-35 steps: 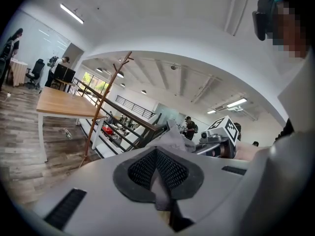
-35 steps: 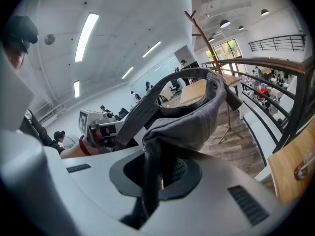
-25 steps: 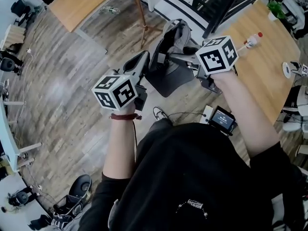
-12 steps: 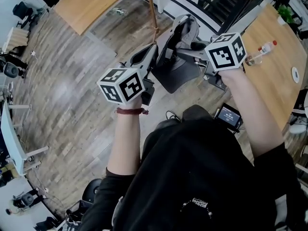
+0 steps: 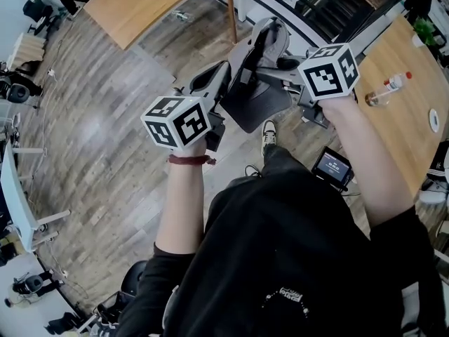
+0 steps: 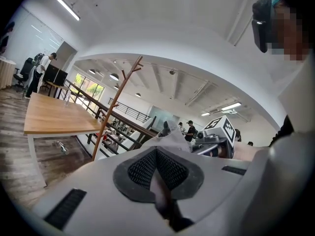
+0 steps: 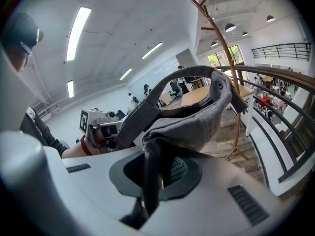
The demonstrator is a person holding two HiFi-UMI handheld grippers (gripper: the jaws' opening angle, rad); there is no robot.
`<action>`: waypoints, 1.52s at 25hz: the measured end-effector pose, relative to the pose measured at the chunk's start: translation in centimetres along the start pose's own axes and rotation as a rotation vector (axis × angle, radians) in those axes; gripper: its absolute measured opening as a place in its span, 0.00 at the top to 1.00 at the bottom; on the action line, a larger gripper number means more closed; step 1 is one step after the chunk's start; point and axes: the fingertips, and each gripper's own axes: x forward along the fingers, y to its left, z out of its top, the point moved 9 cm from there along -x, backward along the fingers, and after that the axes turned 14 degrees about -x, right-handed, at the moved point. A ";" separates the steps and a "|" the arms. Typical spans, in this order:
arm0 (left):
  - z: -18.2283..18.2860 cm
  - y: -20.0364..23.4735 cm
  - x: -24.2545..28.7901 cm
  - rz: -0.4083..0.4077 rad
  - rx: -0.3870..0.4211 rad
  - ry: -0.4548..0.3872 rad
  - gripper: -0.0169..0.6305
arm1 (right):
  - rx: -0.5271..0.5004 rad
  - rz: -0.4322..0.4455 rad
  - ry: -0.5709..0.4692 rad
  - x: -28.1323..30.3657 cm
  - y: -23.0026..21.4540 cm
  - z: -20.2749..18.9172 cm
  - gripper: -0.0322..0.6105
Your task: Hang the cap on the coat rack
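Overhead, the cap [image 5: 256, 97] is held up between both tools, well above the floor. The left gripper [image 5: 214, 84] is clamped on one side of it and the right gripper [image 5: 272, 69] on the other. The coat rack [image 5: 229, 9] is seen just beyond, its pole not yet touched.

From the left gripper view, the jaws are pressed together on a thin dark strip (probably the brim's edge, though it sits too close to be sure), with the rack ahead to the left.

From the right gripper view, grey fabric is pinched between closed jaws, and the rack's branched top rises behind the cap.

Picking up is judged done. Reaching a peg, hooking the cap and letting go are left.
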 end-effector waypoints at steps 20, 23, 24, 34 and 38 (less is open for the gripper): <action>8.5 3.5 9.2 0.031 0.008 0.007 0.97 | -0.005 0.055 -0.006 1.2 -11.3 7.4 0.91; 8.4 4.7 12.0 0.043 0.009 0.009 0.97 | -0.004 0.067 -0.007 1.4 -14.4 6.9 0.91; 8.5 4.8 13.1 0.043 0.008 0.010 0.97 | -0.004 0.069 -0.006 1.2 -15.6 6.8 0.91; 14.3 5.4 19.6 0.071 0.014 -0.014 0.97 | -0.036 0.101 0.000 -0.2 -23.1 12.4 0.91; 16.4 5.0 20.2 0.070 0.012 -0.029 0.97 | -0.051 0.100 0.001 -0.7 -23.8 14.8 0.91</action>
